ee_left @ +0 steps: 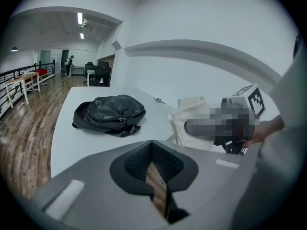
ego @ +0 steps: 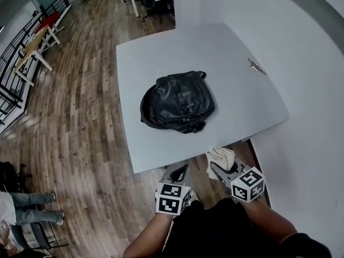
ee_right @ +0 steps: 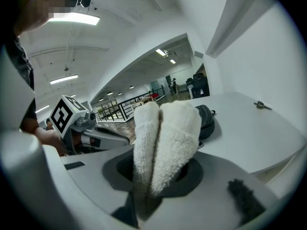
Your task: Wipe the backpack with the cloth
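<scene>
A black leather backpack [ego: 177, 102] lies flat in the middle of the pale grey table [ego: 231, 47]; it also shows in the left gripper view [ee_left: 110, 113], and part of it peeks out behind the cloth [ee_right: 207, 121]. Both grippers hang off the table's near edge, short of the bag. My right gripper [ego: 221, 168] is shut on a folded white terry cloth [ego: 220, 157], which stands up between the jaws [ee_right: 165, 138]. My left gripper [ego: 179, 173] holds nothing, its jaws nearly touching [ee_left: 152, 152]. From the left gripper's side the cloth [ee_left: 194, 116] is at the right.
A small metal clip [ego: 256, 66] lies near the table's far right edge. A white wall [ego: 317, 90] runs along the right. Wooden floor [ego: 80, 144] lies left, with a trestle table [ego: 35, 47], railing and office chairs [ego: 156, 1] far off. Someone's legs [ego: 32, 208] show at lower left.
</scene>
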### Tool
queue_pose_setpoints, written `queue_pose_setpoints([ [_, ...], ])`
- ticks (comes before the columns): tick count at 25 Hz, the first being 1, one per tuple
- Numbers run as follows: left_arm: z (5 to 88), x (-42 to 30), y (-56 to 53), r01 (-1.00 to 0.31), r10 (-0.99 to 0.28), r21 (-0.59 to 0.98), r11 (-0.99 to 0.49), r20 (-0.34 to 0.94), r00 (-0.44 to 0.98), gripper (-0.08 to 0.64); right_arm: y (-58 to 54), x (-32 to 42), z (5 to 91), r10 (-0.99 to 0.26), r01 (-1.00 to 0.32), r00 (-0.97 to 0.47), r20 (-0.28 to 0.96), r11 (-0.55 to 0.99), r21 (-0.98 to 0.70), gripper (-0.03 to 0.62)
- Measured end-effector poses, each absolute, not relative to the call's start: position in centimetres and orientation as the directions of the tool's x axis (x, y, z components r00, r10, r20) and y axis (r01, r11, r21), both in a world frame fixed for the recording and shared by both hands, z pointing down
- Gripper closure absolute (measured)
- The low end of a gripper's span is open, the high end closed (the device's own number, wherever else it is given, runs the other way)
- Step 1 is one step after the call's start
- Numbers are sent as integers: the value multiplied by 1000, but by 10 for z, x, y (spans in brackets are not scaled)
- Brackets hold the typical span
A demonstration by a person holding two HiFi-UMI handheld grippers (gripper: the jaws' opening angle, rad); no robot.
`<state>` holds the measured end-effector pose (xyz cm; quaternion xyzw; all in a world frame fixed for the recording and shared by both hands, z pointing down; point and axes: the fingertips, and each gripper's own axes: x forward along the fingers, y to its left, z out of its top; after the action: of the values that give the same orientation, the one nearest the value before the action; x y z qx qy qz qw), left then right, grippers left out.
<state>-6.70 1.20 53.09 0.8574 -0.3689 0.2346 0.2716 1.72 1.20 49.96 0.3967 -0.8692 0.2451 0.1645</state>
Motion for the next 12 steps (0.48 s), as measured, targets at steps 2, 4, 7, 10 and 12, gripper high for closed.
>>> queue_pose_setpoints([
  [2,532,-70,15,-756,-498,307,-578,602,624,552,13,14,500,-602,-768,-631,488,573,-287,503],
  [4,532,-71,18,-750,-486,335,-571,599,637,552,16,10,500,-597,-763,-636,489,582,-283,503],
  [7,531,-73,19,-748,-485,349,-564,594,642,552,20,4,498,-585,-749,-649,486,602,-276,503],
  [10,525,-74,20,-757,-502,334,-561,589,633,552,22,3,496,-580,-740,-657,482,618,-267,503],
  [12,522,-75,22,-761,-511,320,-564,589,626,552,22,4,494,-582,-738,-660,475,620,-266,503],
])
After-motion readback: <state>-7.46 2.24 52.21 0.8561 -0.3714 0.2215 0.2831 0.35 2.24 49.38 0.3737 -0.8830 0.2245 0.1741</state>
